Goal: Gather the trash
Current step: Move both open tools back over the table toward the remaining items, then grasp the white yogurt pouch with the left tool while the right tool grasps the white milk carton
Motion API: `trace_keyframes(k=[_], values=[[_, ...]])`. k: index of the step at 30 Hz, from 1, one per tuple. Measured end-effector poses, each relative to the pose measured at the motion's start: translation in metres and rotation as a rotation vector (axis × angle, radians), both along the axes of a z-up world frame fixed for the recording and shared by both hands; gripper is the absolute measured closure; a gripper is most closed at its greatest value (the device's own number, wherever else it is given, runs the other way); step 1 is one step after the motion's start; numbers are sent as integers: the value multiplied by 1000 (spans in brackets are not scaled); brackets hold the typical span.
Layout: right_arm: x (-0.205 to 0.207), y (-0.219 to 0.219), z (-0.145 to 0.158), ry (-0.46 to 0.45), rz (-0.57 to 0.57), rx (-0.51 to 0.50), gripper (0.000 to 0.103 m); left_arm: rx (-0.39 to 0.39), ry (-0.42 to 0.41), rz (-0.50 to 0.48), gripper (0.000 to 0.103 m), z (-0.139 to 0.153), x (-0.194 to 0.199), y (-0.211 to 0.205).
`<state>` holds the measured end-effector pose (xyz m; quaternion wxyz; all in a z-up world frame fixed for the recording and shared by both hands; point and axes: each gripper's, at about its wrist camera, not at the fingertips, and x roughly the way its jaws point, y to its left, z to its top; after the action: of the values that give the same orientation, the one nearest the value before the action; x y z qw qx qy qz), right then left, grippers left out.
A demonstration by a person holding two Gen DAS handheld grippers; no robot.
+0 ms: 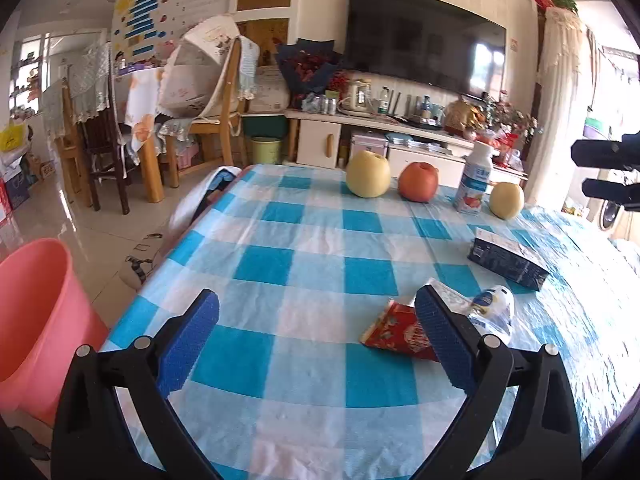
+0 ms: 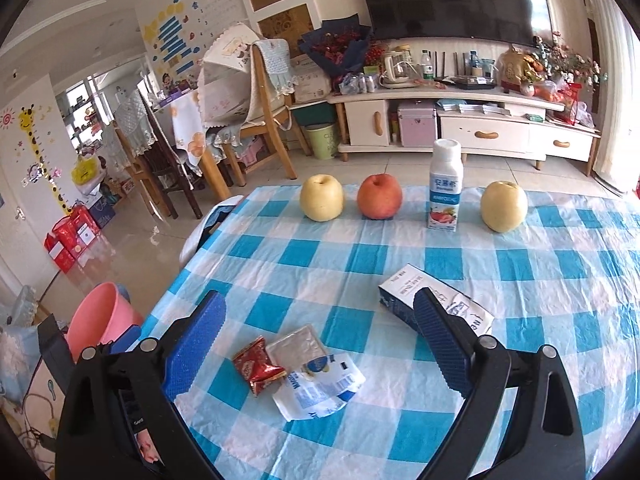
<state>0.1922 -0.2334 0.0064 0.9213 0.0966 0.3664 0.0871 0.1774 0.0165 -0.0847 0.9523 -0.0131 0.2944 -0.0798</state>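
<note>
A red snack wrapper [image 1: 394, 330] [image 2: 257, 366], a silver and white-blue plastic wrapper [image 1: 490, 306] [image 2: 316, 376] and a dark blue carton lying flat [image 1: 508, 258] [image 2: 436, 300] are on the blue-checked table [image 1: 304, 248]. A pink bin [image 1: 38, 320] [image 2: 102, 316] stands on the floor off the table's left edge. My left gripper [image 1: 318, 338] is open and empty above the table; its right finger overlaps the red wrapper. My right gripper [image 2: 320, 340] is open and empty, hovering over the wrappers.
Two yellow apples [image 2: 322, 197] [image 2: 503, 206], a red apple [image 2: 379, 196] and a white yogurt bottle [image 2: 444, 186] stand in a row at the table's far edge. Beyond are chairs [image 2: 264, 120], a TV cabinet [image 2: 460, 116] and a green bin [image 2: 322, 140].
</note>
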Motion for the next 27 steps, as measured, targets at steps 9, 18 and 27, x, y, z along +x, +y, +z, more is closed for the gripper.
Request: trace_keyframes(k=[9,18,27], values=[[20,-55,-11,53,-110,-87,9,141,-14,-268,4,-9,-16,-78],[58,-80,-66,177,-77,-167,9,330,35,-443,4,-30,-9,-148],[79,-77,-111,253,63,-171,9,341,150,-454,5,-44,21,-162]])
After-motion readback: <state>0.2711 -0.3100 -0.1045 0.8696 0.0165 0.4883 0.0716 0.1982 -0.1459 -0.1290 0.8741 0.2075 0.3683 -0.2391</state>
